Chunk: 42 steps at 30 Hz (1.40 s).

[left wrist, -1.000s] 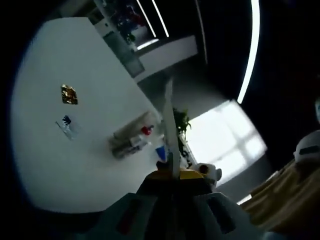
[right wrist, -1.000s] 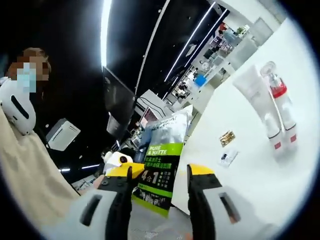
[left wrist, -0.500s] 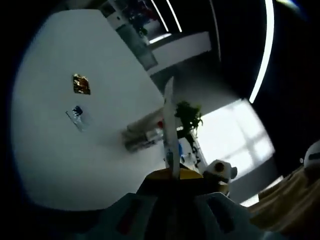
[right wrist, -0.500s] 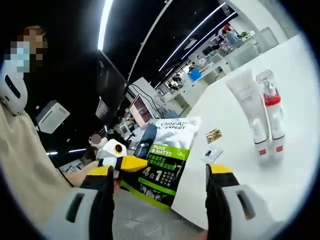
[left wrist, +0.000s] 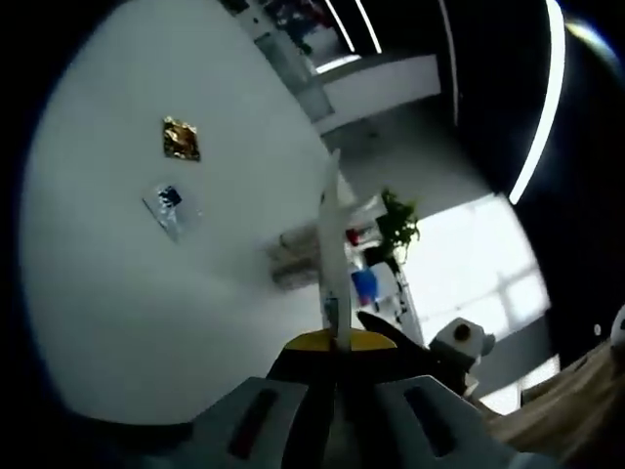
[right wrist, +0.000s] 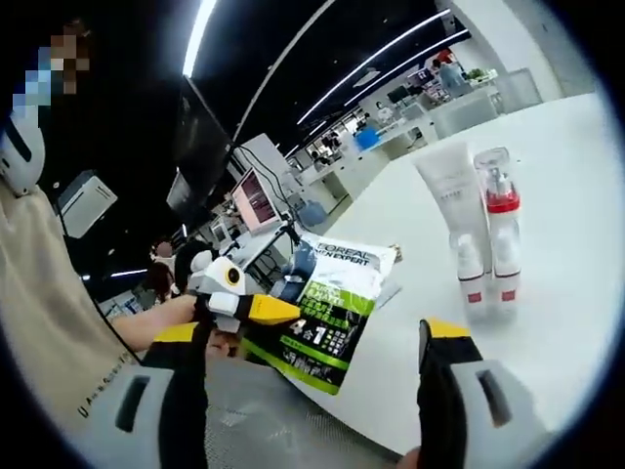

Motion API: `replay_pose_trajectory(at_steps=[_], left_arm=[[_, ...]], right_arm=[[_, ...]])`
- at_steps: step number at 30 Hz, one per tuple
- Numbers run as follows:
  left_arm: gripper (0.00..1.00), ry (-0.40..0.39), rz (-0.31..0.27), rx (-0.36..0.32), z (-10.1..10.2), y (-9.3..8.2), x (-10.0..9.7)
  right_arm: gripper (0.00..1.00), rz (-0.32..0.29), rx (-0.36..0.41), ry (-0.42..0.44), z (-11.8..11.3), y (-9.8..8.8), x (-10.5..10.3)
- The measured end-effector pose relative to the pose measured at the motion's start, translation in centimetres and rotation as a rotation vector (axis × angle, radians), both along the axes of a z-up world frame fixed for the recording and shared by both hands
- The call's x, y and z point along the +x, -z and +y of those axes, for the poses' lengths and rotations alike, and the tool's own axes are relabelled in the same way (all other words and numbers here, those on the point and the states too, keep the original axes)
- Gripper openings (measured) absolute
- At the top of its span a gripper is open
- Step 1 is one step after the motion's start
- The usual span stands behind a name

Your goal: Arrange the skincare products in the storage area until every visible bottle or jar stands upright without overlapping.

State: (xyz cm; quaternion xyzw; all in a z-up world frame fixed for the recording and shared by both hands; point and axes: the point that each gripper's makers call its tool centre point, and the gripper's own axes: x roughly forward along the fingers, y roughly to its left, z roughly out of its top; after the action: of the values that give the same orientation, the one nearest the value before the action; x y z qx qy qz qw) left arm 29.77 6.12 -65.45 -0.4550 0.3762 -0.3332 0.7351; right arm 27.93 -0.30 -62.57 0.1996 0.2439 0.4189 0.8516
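Observation:
My left gripper (left wrist: 337,342) is shut on a flat L'Oreal pouch (left wrist: 330,234), seen edge-on as a thin white strip above its yellow tips. In the right gripper view the pouch (right wrist: 332,308) shows its green, white and black face, held by the left gripper (right wrist: 239,305), which reaches in from the left above the white table's near edge. My right gripper (right wrist: 311,334) is wide open with the pouch in the gap, touching neither finger. A white tube (right wrist: 451,210) and a clear pump bottle with a red band (right wrist: 498,230) stand side by side, upright, on the table.
The white table (left wrist: 107,293) carries a gold sachet (left wrist: 181,139) and a small blue-printed sachet (left wrist: 171,203). The tube and bottle (left wrist: 305,256) appear blurred behind the pouch edge. A person's beige sleeve (right wrist: 49,322) is at the left. Desks and monitors stand beyond the table.
My right gripper's jaws have spread wide and now stand clear of the pouch. The left gripper keeps hold of it. Both views have shifted toward the table.

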Motion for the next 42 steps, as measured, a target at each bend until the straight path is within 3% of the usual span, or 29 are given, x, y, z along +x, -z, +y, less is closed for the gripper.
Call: replay_pose_trajectory(at_steps=[9,28,42], left_arm=[[0.00,0.009,0.040,0.018,-1.3,2.1,2.4],[0.00,0.031,0.126,0.110,-2.1,7.6,6.5],[0.00,0.042,0.148,0.182,-1.8,9.9,7.2]], right_arm=[[0.99,0.017,-0.045,0.034,-1.8,0.9,0.4],[0.99,0.044,-0.074,0.083,-4.0,2.0,0.4],[0.99,0.060,-0.073,0.096,-4.3,2.4,0.5]])
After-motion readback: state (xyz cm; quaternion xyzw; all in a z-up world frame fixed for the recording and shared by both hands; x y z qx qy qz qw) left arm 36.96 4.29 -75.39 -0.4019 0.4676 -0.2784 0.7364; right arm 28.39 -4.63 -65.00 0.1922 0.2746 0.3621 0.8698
